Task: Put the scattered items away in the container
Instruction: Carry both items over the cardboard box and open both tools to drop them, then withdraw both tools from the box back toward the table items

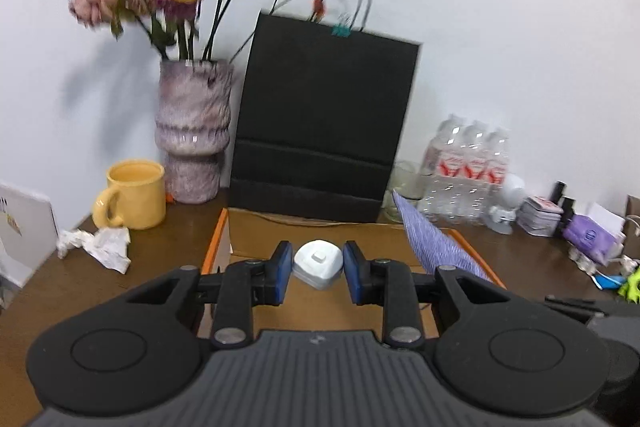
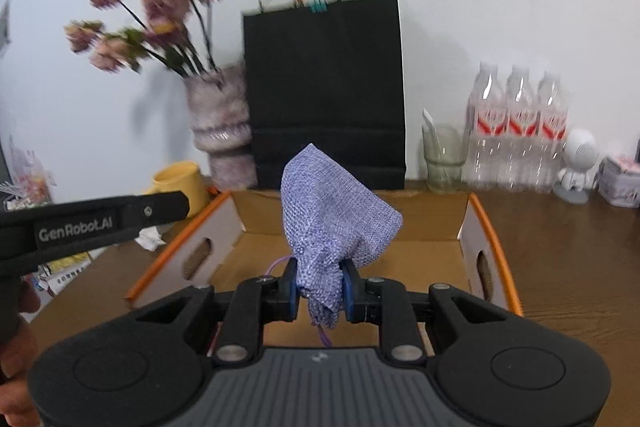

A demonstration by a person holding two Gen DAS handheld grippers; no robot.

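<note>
On my left gripper [image 1: 317, 271], the jaws are clamped on a small white adapter [image 1: 319, 264], one blue pad against each side. I am holding it above the open cardboard box [image 1: 256, 227] with orange rims, which sits on the brown counter [image 1: 160, 259] directly beneath and ahead of the jaws. Left of these jaws, crumpled paper [image 1: 98, 245] lies on the counter, with a yellow mug [image 1: 134, 195] just beyond it. Ahead and to the left stands a mottled purple vase [image 1: 194, 131] of pink flowers. Straight ahead, behind the box, a black paper bag [image 1: 324, 119] leans at the wall. Right of the jaws, the blue pouch rises over the box's right rim.

On my right gripper [image 2: 320, 287], the jaws are clamped on the neck of that blue woven pouch [image 2: 332, 211], whose body bulges up ahead of the pads and whose cord hangs below. It too is above the box's floor, between the two side walls with hand slots. Left of these jaws, the body of my left gripper crosses the view. Ahead and to the right stand a glass [image 2: 444, 155], a pack of water bottles [image 2: 518, 131] and a small white robot figure [image 2: 578, 167].
</note>
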